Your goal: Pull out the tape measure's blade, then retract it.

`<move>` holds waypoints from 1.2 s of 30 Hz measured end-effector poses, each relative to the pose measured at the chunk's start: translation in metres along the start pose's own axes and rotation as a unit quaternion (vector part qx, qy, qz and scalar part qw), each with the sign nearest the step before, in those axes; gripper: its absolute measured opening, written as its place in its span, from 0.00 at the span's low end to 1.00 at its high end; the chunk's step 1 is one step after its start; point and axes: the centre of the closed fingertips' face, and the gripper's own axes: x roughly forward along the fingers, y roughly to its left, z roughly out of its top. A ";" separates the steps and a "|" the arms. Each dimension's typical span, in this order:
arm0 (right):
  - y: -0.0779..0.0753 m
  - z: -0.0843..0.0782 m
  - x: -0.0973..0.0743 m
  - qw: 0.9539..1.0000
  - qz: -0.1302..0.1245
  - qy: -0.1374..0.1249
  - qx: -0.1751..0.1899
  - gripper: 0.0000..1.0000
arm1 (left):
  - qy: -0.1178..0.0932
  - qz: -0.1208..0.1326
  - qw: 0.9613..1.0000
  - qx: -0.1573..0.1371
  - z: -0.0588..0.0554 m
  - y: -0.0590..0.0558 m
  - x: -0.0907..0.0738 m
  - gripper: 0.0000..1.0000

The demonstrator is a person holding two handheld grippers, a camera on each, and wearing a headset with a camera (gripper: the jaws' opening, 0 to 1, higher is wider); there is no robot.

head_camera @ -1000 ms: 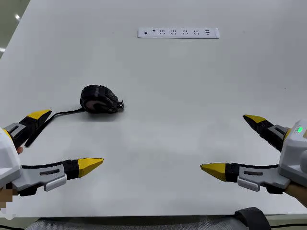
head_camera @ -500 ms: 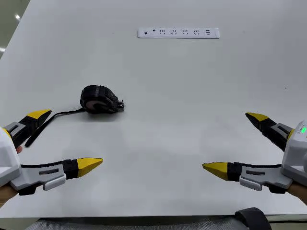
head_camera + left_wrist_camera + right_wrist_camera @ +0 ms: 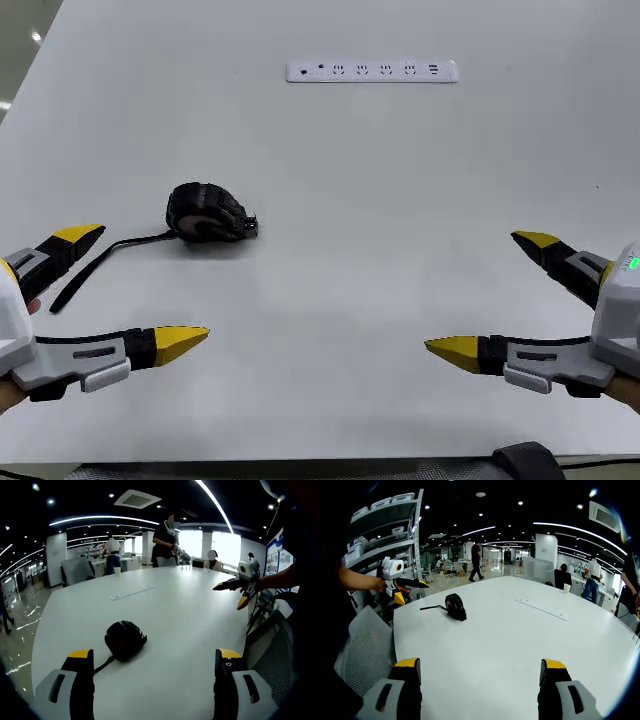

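Observation:
A black tape measure (image 3: 207, 213) lies on the white table (image 3: 380, 200) left of centre, its black strap (image 3: 95, 262) trailing toward the left gripper. Its blade is wound in. The left gripper (image 3: 135, 285) hovers open at the near left, close to the strap's end and touching nothing. In the left gripper view the tape measure (image 3: 124, 639) lies ahead between the yellow-tipped jaws. The right gripper (image 3: 490, 297) is open at the near right, far from the tape measure (image 3: 455, 606), which sits at middle left in its own view.
A white power strip (image 3: 371, 71) lies at the far side of the table. The table's near edge (image 3: 300, 464) runs just below both grippers. Several people and office shelving stand beyond the table in the gripper views.
Both grippers have eased slightly toward the near edge and stay open. The tape measure has not moved.

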 end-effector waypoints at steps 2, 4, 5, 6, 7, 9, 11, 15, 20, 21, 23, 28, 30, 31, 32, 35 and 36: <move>-0.001 0.000 0.001 1.000 0.003 0.003 -0.002 0.99 | 0.003 -0.003 1.000 0.003 0.000 0.002 0.001 0.99; -0.002 -0.001 0.002 1.000 0.008 0.008 -0.004 0.99 | 0.004 -0.005 1.000 0.004 0.002 0.004 0.003 0.99; -0.002 -0.002 0.003 1.000 0.011 0.009 -0.004 0.99 | 0.005 -0.006 1.000 0.006 0.002 0.005 0.003 0.99; -0.003 -0.001 0.004 1.000 0.014 0.009 -0.005 0.99 | 0.006 -0.008 1.000 0.007 0.003 0.007 0.005 0.99; -0.003 -0.001 0.005 1.000 0.016 0.010 -0.006 0.99 | 0.007 -0.009 1.000 0.008 0.003 0.007 0.005 0.99; -0.005 -0.001 0.007 1.000 0.019 0.013 -0.009 0.99 | 0.009 -0.011 1.000 0.012 0.004 0.010 0.007 0.99; -0.006 0.000 0.010 1.000 0.022 0.015 -0.009 0.99 | 0.012 -0.015 1.000 0.014 0.005 0.012 0.010 0.99; -0.009 0.002 0.016 0.999 0.031 0.020 -0.015 0.99 | 0.016 -0.021 0.999 0.020 0.007 0.017 0.015 0.99; -0.015 0.003 0.022 0.999 0.042 0.024 -0.021 0.99 | 0.022 -0.028 0.999 0.028 0.008 0.025 0.022 0.99; -0.014 0.004 0.023 0.998 0.044 0.025 -0.021 0.99 | 0.023 -0.029 0.999 0.029 0.008 0.025 0.023 0.99; -0.012 0.007 0.025 0.998 0.052 0.027 -0.027 0.95 | 0.026 -0.032 0.999 0.031 0.008 0.027 0.025 0.99; -0.013 0.011 0.032 0.997 0.059 0.031 -0.035 0.96 | 0.034 -0.041 0.998 0.040 0.008 0.033 0.031 0.99; -0.013 0.013 0.035 0.997 0.063 0.030 -0.038 0.96 | 0.037 -0.043 0.997 0.044 0.008 0.035 0.033 0.99; -0.013 0.014 0.036 0.997 0.066 0.032 -0.039 0.96 | 0.038 -0.044 0.997 0.046 0.008 0.035 0.033 0.99; -0.012 0.015 0.038 0.996 0.067 0.033 -0.041 0.96 | 0.039 -0.045 0.997 0.047 0.009 0.038 0.034 0.99; -0.011 0.019 0.042 0.996 0.073 0.032 -0.045 0.96 | 0.043 -0.051 0.996 0.053 0.010 0.040 0.037 0.99; -0.012 0.020 0.045 0.996 0.073 0.031 -0.050 0.98 | 0.046 -0.054 0.996 0.057 0.010 0.043 0.039 0.99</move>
